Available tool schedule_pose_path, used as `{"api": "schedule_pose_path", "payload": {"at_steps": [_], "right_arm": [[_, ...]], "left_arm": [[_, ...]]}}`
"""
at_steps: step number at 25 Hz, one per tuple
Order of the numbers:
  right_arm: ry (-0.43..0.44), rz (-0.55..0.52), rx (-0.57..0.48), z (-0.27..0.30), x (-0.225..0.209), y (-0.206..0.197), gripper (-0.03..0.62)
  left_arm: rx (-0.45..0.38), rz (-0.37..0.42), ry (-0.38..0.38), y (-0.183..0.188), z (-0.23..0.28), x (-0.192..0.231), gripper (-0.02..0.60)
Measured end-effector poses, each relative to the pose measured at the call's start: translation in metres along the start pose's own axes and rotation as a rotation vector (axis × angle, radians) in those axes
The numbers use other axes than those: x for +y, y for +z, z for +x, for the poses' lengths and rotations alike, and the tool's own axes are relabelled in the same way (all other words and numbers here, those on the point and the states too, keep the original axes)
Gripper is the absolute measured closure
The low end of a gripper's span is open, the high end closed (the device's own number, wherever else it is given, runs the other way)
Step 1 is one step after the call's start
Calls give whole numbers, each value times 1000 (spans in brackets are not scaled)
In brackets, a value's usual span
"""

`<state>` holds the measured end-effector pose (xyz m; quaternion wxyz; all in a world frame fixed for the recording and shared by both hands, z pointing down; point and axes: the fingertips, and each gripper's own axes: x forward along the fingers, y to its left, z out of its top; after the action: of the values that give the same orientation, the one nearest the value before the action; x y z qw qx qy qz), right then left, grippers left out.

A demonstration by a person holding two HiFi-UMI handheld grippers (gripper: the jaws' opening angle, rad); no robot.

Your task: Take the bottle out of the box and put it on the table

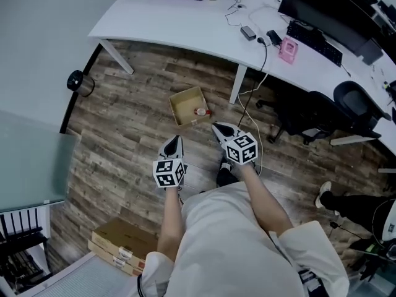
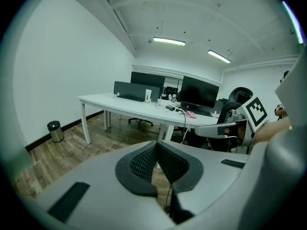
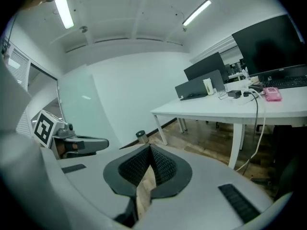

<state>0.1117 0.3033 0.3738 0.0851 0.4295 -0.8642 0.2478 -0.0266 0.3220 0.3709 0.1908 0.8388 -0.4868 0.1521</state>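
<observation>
An open cardboard box (image 1: 185, 104) sits on the wooden floor in front of the white table (image 1: 185, 17). Inside it, at its right side, lies a small bottle (image 1: 201, 111) with a red part. My left gripper (image 1: 177, 138) is held over the floor just short of the box, its jaws shut with nothing in them. My right gripper (image 1: 216, 127) hangs to the right of the box, shut and empty too. In the left gripper view the left gripper (image 2: 156, 143) points toward the table (image 2: 124, 104). The right gripper (image 3: 149, 146) faces the table's end (image 3: 230, 108). Neither gripper view shows the box.
A round bin (image 1: 79, 82) stands at the left by a glass wall. Cables (image 1: 257, 73) hang from the table by its leg (image 1: 238, 84). Office chairs (image 1: 356, 104) and a person's foot (image 1: 323, 195) are at the right. Flat cartons (image 1: 120, 245) lie near my left.
</observation>
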Motion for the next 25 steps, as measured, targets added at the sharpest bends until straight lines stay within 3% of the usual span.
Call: {"api": "schedule_pose_path", "payload": {"at_steps": [8,15,25], "right_arm": [[69,-40,15,31,-63,37,554],[94,-9,82,41,-102,25,554],[113,5,140,60,-123,18,554]], "left_arm": [[15,11,49,37,68,5,568],[53,-23,96,39,98,6,568],[68,-54,129,40,118,17,568]]}}
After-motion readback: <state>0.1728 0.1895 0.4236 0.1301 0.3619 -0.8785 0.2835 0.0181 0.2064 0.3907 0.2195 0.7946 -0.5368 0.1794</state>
